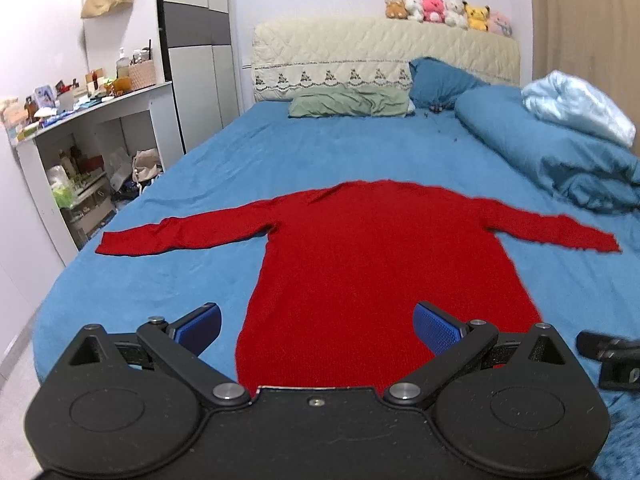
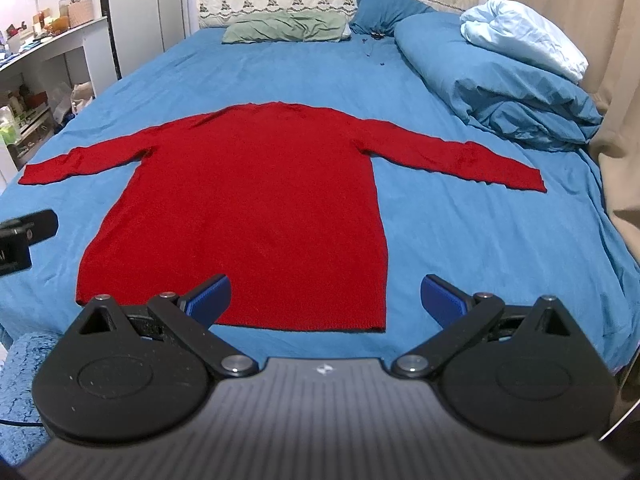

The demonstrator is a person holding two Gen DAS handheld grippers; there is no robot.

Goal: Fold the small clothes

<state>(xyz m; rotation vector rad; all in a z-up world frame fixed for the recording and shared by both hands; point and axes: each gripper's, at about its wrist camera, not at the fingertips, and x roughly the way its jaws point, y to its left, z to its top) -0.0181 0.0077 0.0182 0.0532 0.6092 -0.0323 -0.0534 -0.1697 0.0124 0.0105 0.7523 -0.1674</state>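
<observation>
Sweater handling: the red sweater (image 1: 380, 264) is reading as a soft knit — limp and light by the look of it, likely to sag and drape wherever it is lifted, not likely to slip on the bedsheet, and in no danger of breaking.
Where to grip: the two hem corners are lying nearest both tools; the cuffs and shoulder seams are offering the cleaner pinch points for bringing the sleeves inward. A thin pinch of one or two layers should be enough.
Sweater look: it is showing solid red, long-sleeved, with a fine ribbed texture and a dark line along the hem in the right wrist view. No print or buttons are showing.
Sweater position: it is lying flat on the blue bed (image 1: 168, 184), hem toward the cameras, neck toward the pillows, both sleeves spread wide — the left sleeve (image 1: 176, 232) reaching toward the bed edge, the right sleeve (image 2: 460, 160) pointing at the bunched duvet (image 2: 500, 76).
Left hand-held gripper (image 1: 318, 326): it is hovering over the hem, spread wide, blue pads (image 1: 200, 326) grasping nothing.
Right hand-held gripper (image 2: 326, 296): it is likewise spread wide and empty, hanging just short of the hem near its right corner.
Task stage: judging by the flat layout, no fold is showing yet.
</observation>
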